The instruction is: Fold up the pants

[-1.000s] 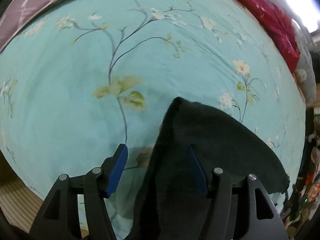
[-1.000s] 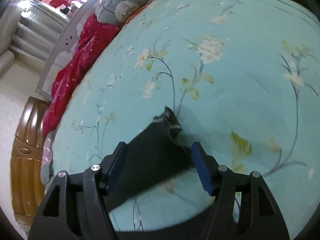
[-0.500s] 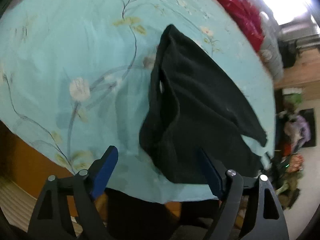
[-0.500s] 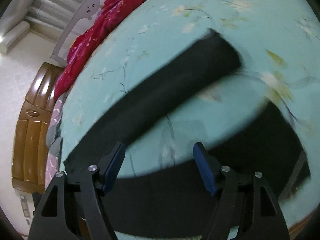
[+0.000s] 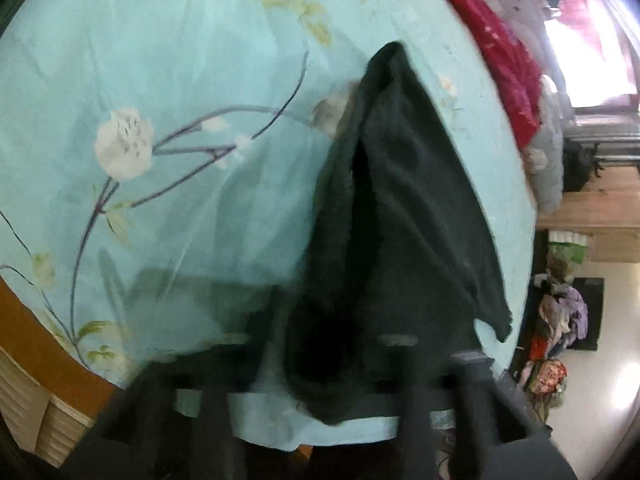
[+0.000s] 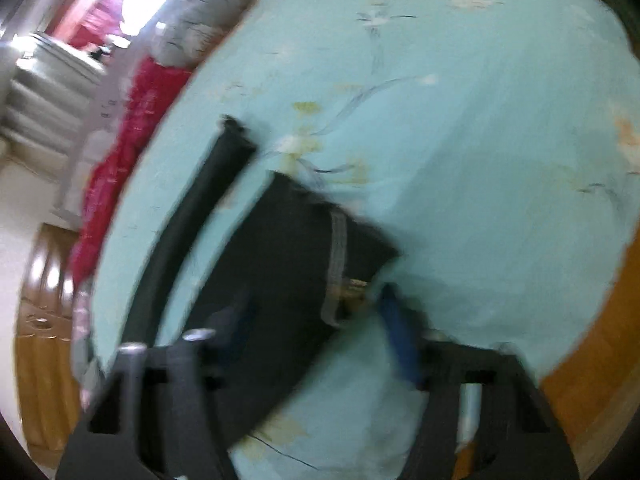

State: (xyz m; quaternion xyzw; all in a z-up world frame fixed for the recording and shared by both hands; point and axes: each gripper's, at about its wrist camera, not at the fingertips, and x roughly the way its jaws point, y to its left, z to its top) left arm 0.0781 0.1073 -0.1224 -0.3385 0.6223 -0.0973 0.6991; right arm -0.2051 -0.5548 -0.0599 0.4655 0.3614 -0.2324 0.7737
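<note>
Black pants point(image 5: 408, 200) lie on a teal floral bedsheet point(image 5: 160, 60), with their near end bunched at the bed's edge. My left gripper point(image 5: 316, 360) is badly blurred. Its jaws are closing and stand drawn in close on that bunched end. In the right wrist view the pants' waist point(image 6: 288, 248), with a grey band and a metal fastener, lies between the fingers of my right gripper point(image 6: 320, 332). Those jaws are closing too, but the blue pad point(image 6: 400, 340) still stands clear of the cloth. One pant leg point(image 6: 200, 208) runs off toward the far left.
A red blanket point(image 5: 504, 40) and grey bedding point(image 6: 208, 12) lie along the far side of the bed. The wooden bed frame point(image 6: 600, 340) shows under the sheet's near edge. A heap of clothes point(image 5: 560, 312) sits on the floor beyond the bed.
Both grippers have drawn back toward the near edge of the bed. The left fingers have come in around the pants' end. The waistband now lies between the right fingers.
</note>
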